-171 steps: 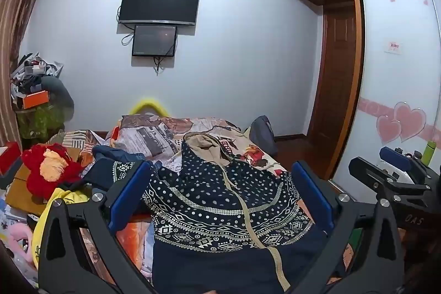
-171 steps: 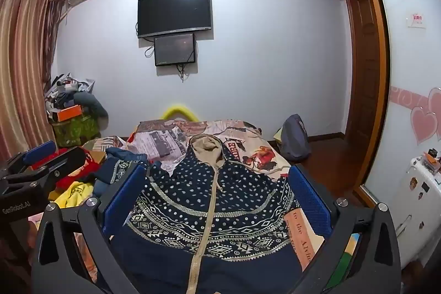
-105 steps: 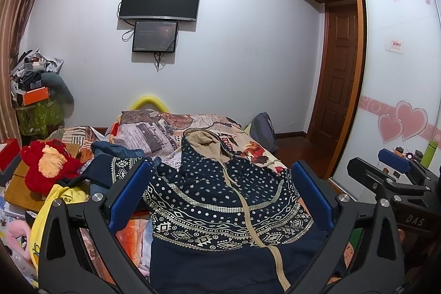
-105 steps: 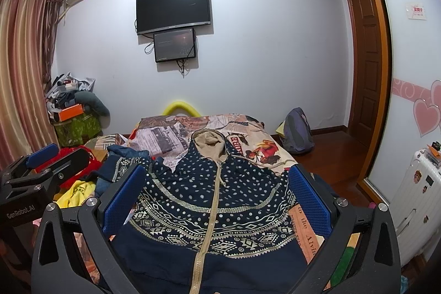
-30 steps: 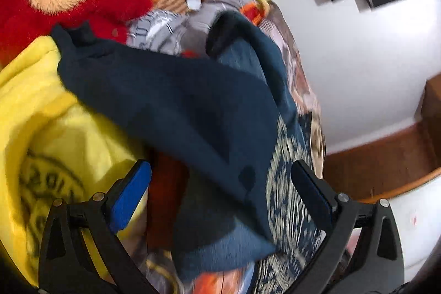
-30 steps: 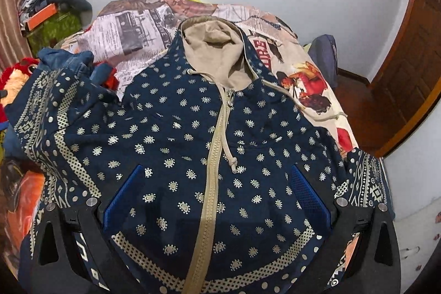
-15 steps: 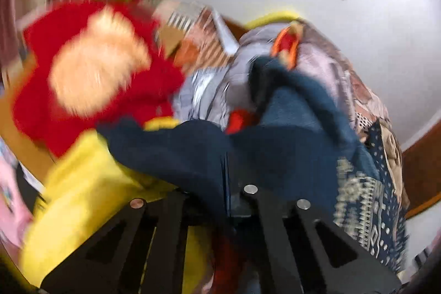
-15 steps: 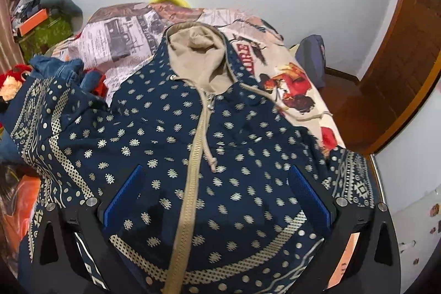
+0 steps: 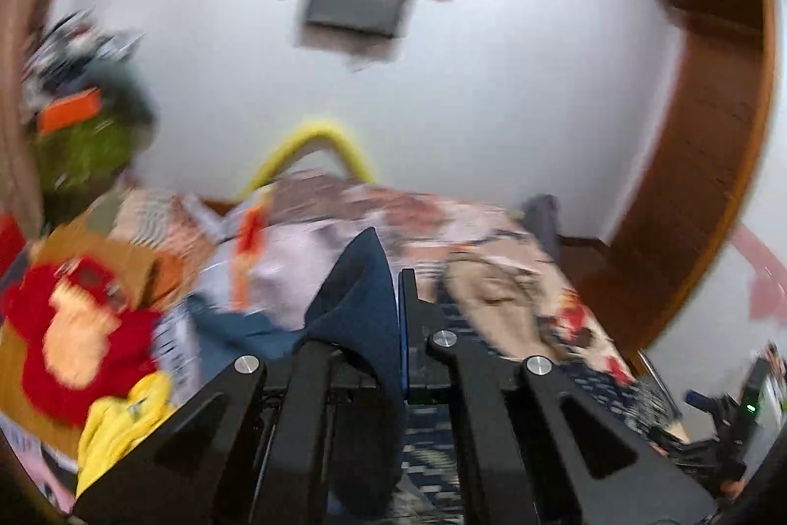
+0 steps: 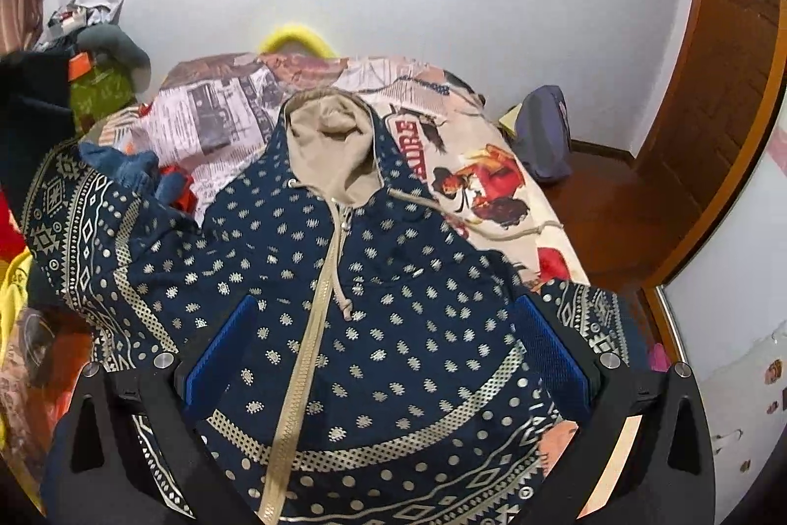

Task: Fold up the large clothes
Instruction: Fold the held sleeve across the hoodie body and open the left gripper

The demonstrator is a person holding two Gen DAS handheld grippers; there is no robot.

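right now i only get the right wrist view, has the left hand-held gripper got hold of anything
observer: Yes. The left hand-held gripper is shut on the plain dark blue sleeve of the hoodie.
operator: how much cloth is past the tips
observer: A peak of the sleeve stands up just beyond the fingertips, on their left side in the left wrist view.
operator: whats off to its left
observer: A red plush toy with a tan patch, blurred, low on the left.
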